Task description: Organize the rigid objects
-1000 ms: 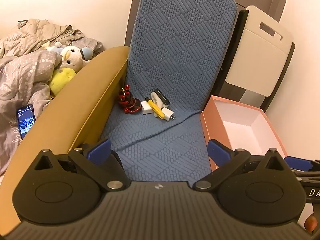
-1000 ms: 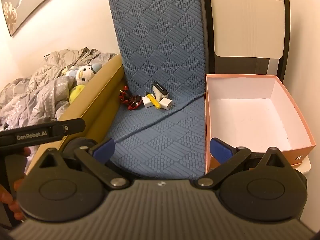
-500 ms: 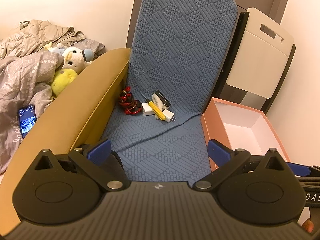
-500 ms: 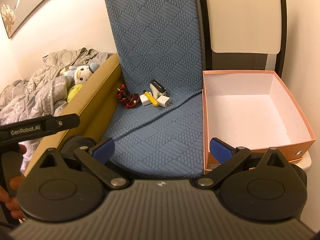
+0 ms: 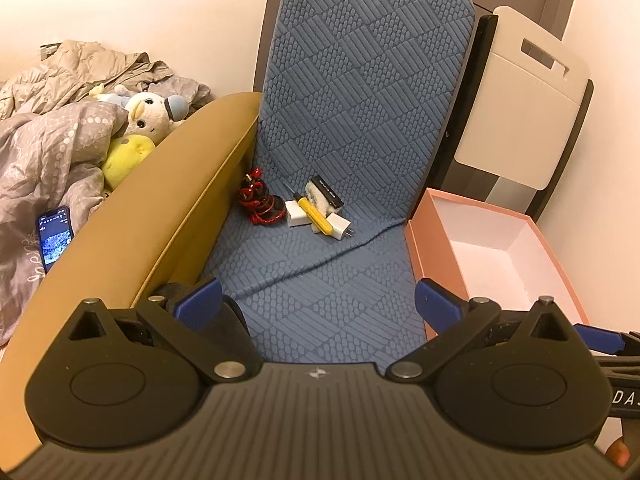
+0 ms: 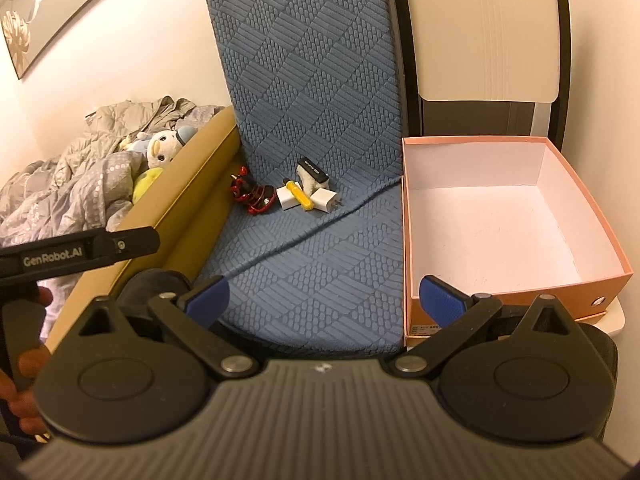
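Clutter, a yellow-handled screwdriver [image 5: 314,216] across white plug adapters [image 5: 338,228], sits heaped for sorting; your left gripper [image 5: 316,300] and right gripper [image 6: 324,294], both spread, face the empty pink cardboard box [image 6: 416,240].

Blue quilted seat mat [image 5: 320,280], laid over the seat and running up the backrest, a diagonal crease across it ahead of the tools. Lying on it, far ahead toward the backrest and left of centre: red-and-black coiled cable [image 5: 258,202], two white plug adapters [image 5: 297,216] with a yellow-handled screwdriver [image 5: 314,216] across them, and a black-topped block [image 5: 326,196], all clustered and touching. Pink open box [image 6: 412,240] borders the mat's right edge.
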Demonstrator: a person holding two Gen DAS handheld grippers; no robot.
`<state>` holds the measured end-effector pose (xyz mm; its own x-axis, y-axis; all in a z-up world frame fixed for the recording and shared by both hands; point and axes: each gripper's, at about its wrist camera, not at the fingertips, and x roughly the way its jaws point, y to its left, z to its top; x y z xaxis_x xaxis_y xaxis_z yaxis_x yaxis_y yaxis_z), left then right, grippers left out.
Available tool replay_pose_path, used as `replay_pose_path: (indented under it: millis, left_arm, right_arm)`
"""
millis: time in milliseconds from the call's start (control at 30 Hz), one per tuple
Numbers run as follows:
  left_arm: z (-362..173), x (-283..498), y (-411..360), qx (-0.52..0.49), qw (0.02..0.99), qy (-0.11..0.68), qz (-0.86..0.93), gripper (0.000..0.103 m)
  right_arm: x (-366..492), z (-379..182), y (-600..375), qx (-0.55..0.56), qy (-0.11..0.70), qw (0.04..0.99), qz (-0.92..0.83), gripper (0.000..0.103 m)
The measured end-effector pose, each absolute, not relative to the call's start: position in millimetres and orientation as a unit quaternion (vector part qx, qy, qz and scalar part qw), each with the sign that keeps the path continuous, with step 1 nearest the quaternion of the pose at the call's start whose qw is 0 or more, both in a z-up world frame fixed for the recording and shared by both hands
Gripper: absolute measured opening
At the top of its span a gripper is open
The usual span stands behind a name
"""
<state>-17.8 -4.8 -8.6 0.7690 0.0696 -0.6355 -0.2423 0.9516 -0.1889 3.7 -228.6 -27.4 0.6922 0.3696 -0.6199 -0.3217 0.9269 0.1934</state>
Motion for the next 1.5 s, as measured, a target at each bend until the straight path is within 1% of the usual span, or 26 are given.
replay_pose_path:
  millis: [833, 1067, 1267, 1500]
  left_arm:
    - [-21.7, -8.9, -4.9, -0.132, 0.933, 0.327, 0.075, 0.103]
    - [-30.9, 14.5, -4.1, -0.123, 0.936, 0.321, 0.075, 0.103]
    - [-45.6, 46.6, -0.1, -0.125, 0.938, 0.315, 0.071, 0.103]
    - [-69.4, 82.6, 1.2, -0.121, 0.94, 0.312, 0.066, 0.103]
  right_arm:
    - [5.9, -32.9, -222.7, 0.024, 0.347, 0.918, 0.192, 0.103]
    - [20.0, -44.6, -220.2, 0.025, 0.337, 0.924, 0.18, 0.103]
    - [39.4, -66.7, -219.2, 0.038, 0.359, 0.914, 0.185, 0.103]
    - [63.9, -87.2, -215.3, 0.035, 0.359, 0.915, 0.178, 0.103]
